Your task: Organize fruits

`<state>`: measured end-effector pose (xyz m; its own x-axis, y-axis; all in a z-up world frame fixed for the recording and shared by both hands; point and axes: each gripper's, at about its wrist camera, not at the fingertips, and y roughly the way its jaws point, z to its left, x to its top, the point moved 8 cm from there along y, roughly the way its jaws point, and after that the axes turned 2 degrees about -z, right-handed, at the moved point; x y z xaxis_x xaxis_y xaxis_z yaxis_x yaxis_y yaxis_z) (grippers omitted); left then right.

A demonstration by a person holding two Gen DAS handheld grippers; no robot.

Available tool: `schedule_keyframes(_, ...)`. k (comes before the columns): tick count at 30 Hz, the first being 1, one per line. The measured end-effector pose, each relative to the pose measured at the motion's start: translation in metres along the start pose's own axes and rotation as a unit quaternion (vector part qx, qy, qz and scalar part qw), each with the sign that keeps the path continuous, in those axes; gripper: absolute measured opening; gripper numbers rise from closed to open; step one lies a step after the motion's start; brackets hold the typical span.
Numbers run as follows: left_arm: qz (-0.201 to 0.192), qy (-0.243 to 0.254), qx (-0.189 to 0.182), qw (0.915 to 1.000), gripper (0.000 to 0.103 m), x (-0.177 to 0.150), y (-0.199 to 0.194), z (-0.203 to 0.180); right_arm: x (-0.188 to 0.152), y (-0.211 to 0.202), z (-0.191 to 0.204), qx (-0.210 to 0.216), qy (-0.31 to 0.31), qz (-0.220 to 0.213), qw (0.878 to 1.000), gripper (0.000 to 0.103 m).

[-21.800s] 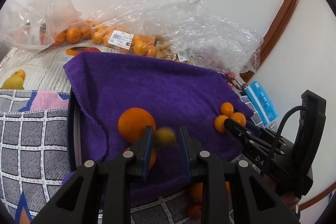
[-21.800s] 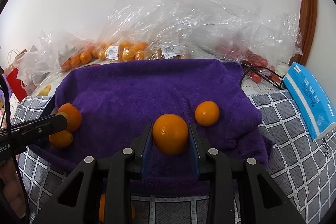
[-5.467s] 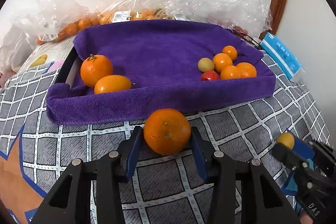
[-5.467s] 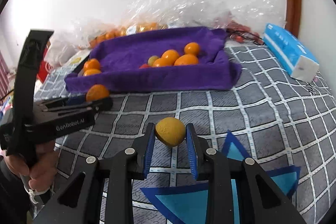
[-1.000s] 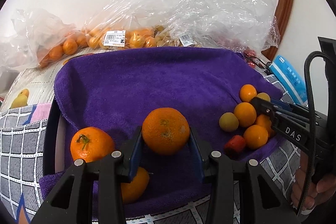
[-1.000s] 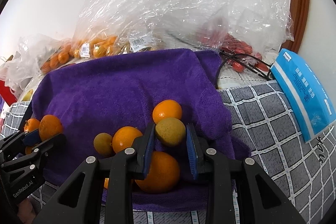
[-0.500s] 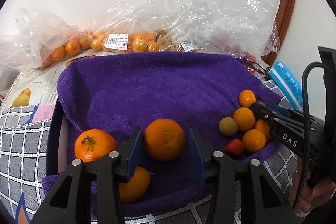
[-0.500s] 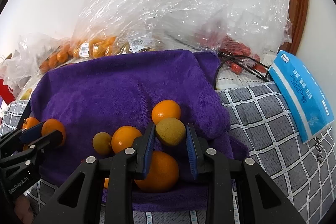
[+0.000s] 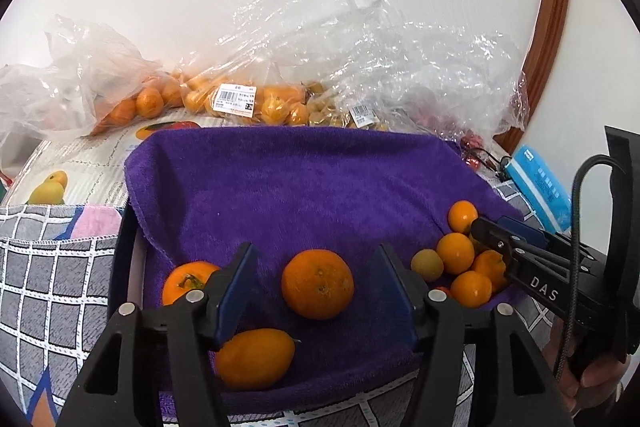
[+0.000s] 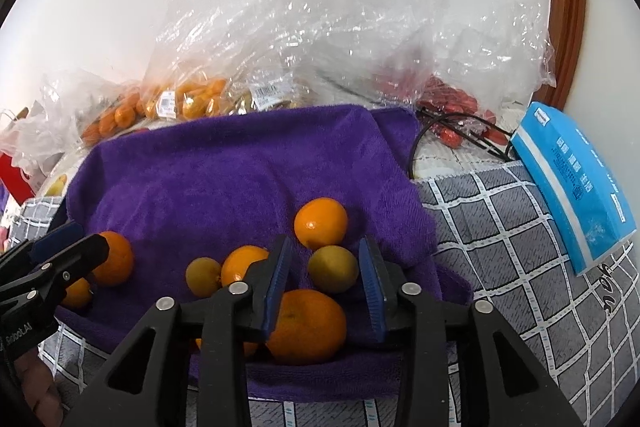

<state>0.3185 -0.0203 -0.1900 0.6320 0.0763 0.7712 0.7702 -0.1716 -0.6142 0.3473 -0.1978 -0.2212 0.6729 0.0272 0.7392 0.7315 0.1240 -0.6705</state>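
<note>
Left claw (image 9: pixel 316 281) has sprung wide, big orange (image 9: pixel 317 283) released onto the purple towel (image 9: pixel 304 187); right claw (image 10: pixel 325 271) spread too, yellow-green fruit (image 10: pixel 333 268) dropped among the small ones. Both sorted.

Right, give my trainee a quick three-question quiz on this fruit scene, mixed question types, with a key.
1. True or false: the left gripper is clamped on the big orange.
2. The right gripper has its jaws on either side of which fruit? A) red fruit B) yellow-green fruit C) banana
3. Fill in: the fruits lie on a ______ towel.

Key: 1 false, the jaws stand apart from it; 2 B; 3 purple.
</note>
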Motion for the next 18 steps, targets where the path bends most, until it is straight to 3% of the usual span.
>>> schedule_keyframes(4,-0.018,0.010,0.006,0.9998,0.073,0.003,-0.006,-0.004,0.003,-0.006,0.004,0.003,-0.006,-0.013,1.000,0.048)
schedule_keyframes(8,-0.030,0.009,0.025,0.9992,0.076,0.007,-0.010,-0.001,0.006,-0.013,0.014,0.020,-0.016,-0.022,0.999,0.054)
schedule_keyframes(13,-0.038,0.000,0.043,0.9983,0.077,0.011,-0.014,0.008,0.005,-0.011,0.018,0.039,-0.010,-0.004,0.999,0.055)
schedule_keyframes(18,-0.020,-0.006,0.045,0.9988,0.077,0.013,-0.014,0.015,0.004,-0.006,0.019,0.036,-0.016,0.010,0.999,0.055)
